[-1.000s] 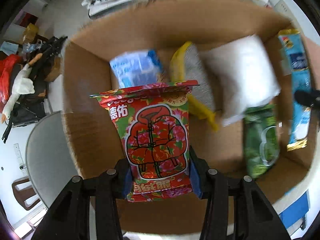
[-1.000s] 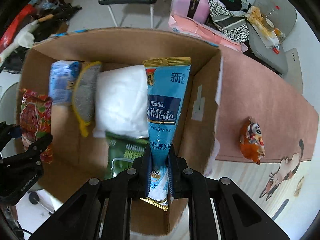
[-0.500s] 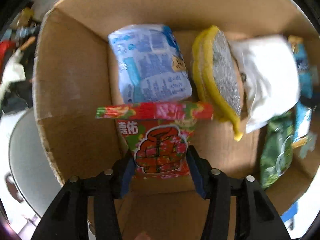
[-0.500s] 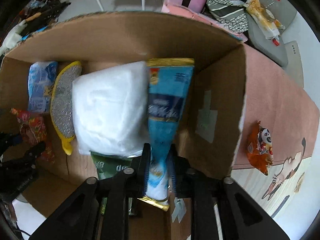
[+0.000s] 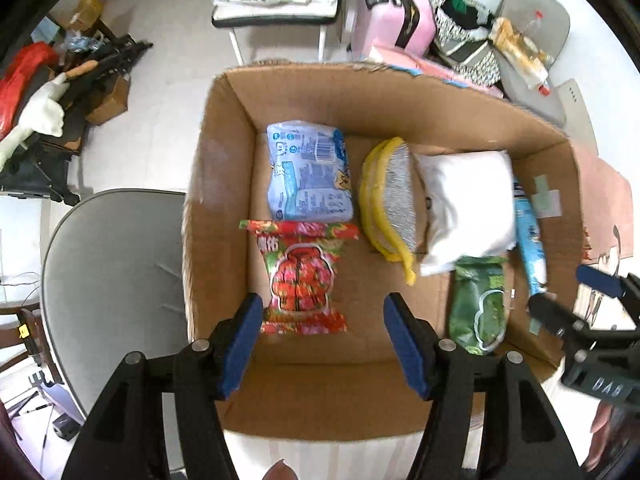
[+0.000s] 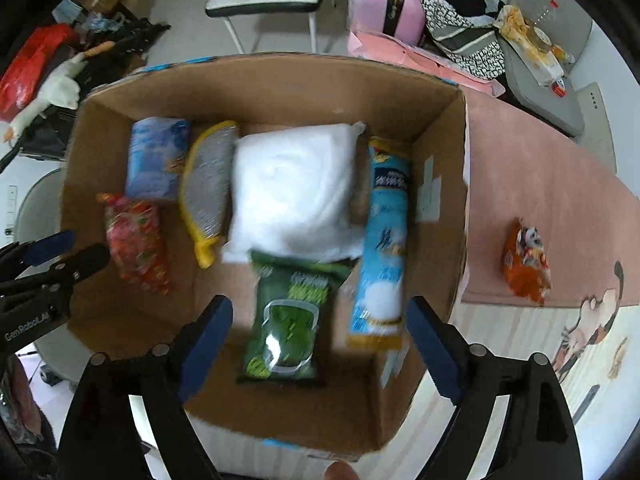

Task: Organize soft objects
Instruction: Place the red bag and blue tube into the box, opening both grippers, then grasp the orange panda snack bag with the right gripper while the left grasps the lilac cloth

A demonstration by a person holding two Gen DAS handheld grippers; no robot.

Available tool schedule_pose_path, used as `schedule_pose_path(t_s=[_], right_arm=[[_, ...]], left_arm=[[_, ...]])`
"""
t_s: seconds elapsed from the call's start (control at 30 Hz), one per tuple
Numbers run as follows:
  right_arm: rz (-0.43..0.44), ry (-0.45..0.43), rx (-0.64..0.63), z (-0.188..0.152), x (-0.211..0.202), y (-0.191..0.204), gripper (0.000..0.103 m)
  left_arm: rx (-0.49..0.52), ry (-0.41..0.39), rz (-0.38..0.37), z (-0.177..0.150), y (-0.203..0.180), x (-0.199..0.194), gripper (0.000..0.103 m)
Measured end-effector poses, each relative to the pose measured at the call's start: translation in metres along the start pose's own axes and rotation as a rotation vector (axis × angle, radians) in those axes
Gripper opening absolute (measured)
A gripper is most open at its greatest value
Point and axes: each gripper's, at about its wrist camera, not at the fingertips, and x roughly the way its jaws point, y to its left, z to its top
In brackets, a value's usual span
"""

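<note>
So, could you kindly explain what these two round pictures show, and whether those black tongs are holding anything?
A person holds a pair of tongs in each hand, each with a wide-angle camera looking down along its fingers. One picture looks past the left tongs, the other past the right tongs. Below is a cardboard box with soft packs inside: a red floral pack, a long blue pouch, a green pack, a white pillow-like bag and others. An orange snack bag lies outside on the pink mat. Both tongs have just been opening; nothing is held.
</note>
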Motion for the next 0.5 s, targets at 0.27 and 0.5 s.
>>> schedule_pose_path(t_s=[0.27,0.5], right_arm=[[0.022,-0.089,0.036,-0.053,-0.032,0.013,0.103],[0.013,-0.204,0.055,-0.081,-0.073,0.009,0.103]], left_arm=[[-0.021,-0.111,-0.009,-0.049,-0.007,-0.039,0.061],[-0.055,-0.220,0.025,-0.067,-0.010,-0.066,0.101]])
